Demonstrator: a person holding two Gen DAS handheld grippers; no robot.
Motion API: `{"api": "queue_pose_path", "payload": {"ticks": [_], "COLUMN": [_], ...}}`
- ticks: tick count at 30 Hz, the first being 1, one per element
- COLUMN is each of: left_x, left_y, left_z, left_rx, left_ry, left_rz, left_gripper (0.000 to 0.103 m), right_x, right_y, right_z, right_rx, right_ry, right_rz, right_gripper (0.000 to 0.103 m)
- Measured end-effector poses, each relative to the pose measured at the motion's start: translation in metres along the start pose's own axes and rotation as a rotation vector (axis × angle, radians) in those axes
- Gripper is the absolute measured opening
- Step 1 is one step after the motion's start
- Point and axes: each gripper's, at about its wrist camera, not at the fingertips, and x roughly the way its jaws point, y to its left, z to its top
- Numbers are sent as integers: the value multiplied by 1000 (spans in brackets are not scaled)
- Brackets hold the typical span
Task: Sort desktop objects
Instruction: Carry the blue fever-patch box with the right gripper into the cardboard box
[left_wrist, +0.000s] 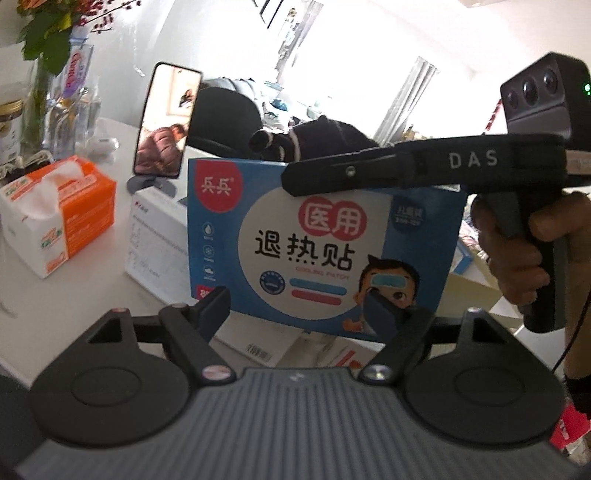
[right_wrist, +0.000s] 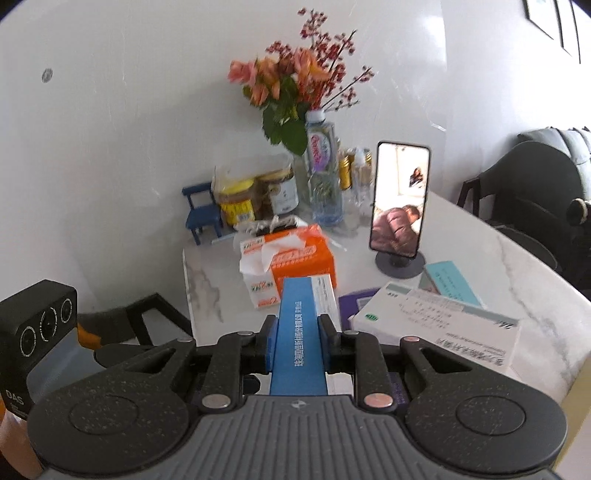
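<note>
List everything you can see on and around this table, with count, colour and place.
Cooling patch box: 1, blue and white, held upright above the table.
Tissue pack: 1, orange and white, table middle.
Phone on stand: 1, screen lit, behind the boxes.
Medicine boxes: several, white and teal, table right.
Flowers: 1 bunch, orange and red, by the wall.
Water bottle: 1, clear, beside the flowers.
Jars: 2, yellow and brown, left of the bottle.
Toy chair: 1, blue, far left.
Table: 1, white marble.
Right gripper: black, shut on the box edge.
Left gripper: black, open.

White box (left_wrist: 155, 243) behind blue box (left_wrist: 325, 236); print unreadable
</note>
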Motion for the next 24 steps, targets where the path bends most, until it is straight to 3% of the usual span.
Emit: {"api": "queue_pose_path", "payload": {"ticks": [11,24], "left_x": [0,53], "left_y": [-20,-42], "left_z": [16,37], "left_rx": [55,102], "left_ry": [-38,1], "left_rz": [-86,-199], "left_gripper": [81,81], "right_x": [-43,-103], "right_y": [-24,-75], "right_z": [9,9], "right_rx": [89,185], "right_ry": [-79,-197], "right_rz": [25,-145], "right_gripper": [25,25]}}
